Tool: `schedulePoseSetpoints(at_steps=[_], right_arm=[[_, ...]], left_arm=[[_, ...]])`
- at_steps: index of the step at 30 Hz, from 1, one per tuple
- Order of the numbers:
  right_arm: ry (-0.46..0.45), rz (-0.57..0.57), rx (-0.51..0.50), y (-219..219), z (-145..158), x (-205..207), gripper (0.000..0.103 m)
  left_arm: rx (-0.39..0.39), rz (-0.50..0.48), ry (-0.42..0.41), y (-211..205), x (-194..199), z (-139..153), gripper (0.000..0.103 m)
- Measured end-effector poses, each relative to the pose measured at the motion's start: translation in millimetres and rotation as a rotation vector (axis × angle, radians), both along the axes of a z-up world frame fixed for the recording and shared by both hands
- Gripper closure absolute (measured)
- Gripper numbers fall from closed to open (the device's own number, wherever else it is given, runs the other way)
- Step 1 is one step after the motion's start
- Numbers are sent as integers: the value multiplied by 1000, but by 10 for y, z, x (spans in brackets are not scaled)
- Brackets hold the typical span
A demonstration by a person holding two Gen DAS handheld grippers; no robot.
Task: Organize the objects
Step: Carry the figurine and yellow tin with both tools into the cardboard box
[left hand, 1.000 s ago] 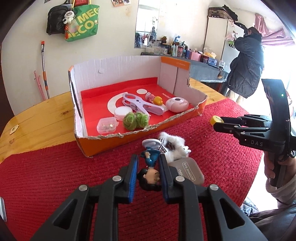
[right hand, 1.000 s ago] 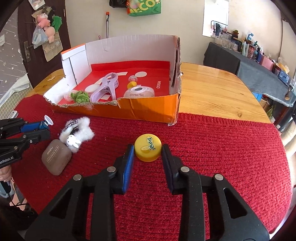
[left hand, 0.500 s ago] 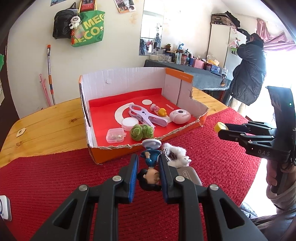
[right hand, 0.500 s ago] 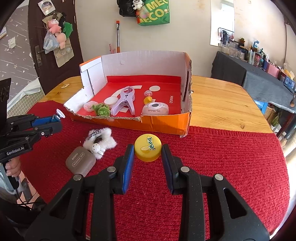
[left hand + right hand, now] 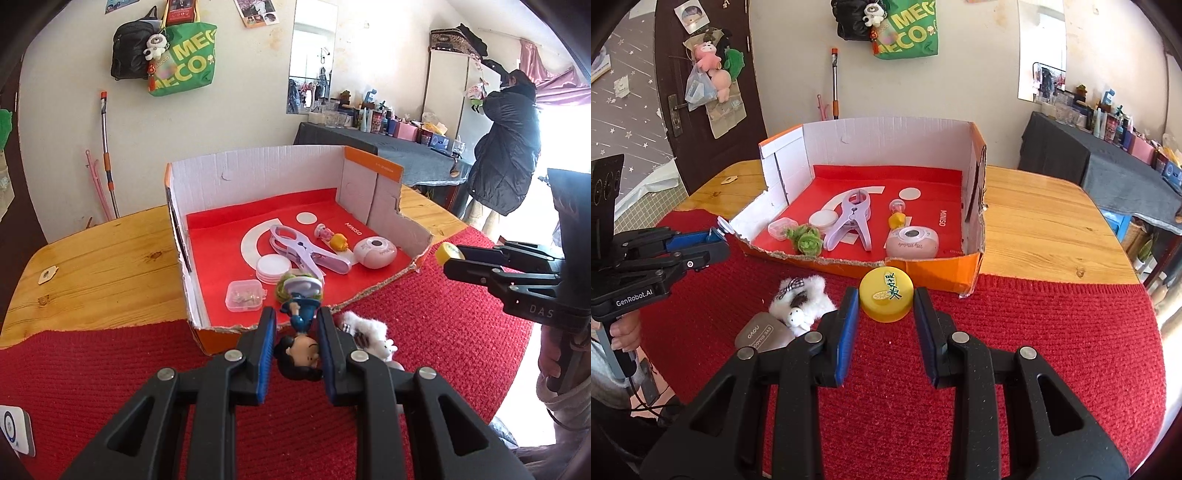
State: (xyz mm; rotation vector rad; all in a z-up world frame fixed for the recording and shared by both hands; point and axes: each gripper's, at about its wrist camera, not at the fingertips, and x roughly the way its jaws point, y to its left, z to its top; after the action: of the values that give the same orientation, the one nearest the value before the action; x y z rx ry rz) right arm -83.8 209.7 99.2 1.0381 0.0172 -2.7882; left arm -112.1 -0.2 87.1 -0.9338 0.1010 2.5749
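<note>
My left gripper (image 5: 295, 325) is shut on a small cartoon figurine (image 5: 300, 345) with black hair, a blue body and a round white base, held above the red mat just in front of the cardboard box (image 5: 258, 173). My right gripper (image 5: 886, 310) is shut on a yellow bottle cap (image 5: 886, 295), held in the air near the box's front wall (image 5: 934, 271). The right gripper also shows at the right of the left wrist view (image 5: 448, 258). The left gripper shows at the left of the right wrist view (image 5: 716, 240).
In the box lie a lilac clip (image 5: 851, 218), a pink case (image 5: 912, 242), green balls (image 5: 805, 238), a clear small box (image 5: 245, 295) and a white disc (image 5: 273, 266). On the red mat (image 5: 1034, 332) lie a white plush toy (image 5: 801, 302) and a grey eye-shadow case (image 5: 759, 332). A person (image 5: 506, 147) stands at the far right.
Both grippers have risen and moved toward the box with their objects held. The box now looks closer and is seen from higher up in both views.
</note>
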Motion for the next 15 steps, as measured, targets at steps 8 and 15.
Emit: schedulePoseSetpoints(at_steps=[8,15], right_arm=[[-16,11,59,-28,164,-468,74],[-112,-10,98,-19,107,-991,74]], left_arm=[[-60,42,-20,74,-449,105,80],[-112,75,-122,119,-917,-8,80]])
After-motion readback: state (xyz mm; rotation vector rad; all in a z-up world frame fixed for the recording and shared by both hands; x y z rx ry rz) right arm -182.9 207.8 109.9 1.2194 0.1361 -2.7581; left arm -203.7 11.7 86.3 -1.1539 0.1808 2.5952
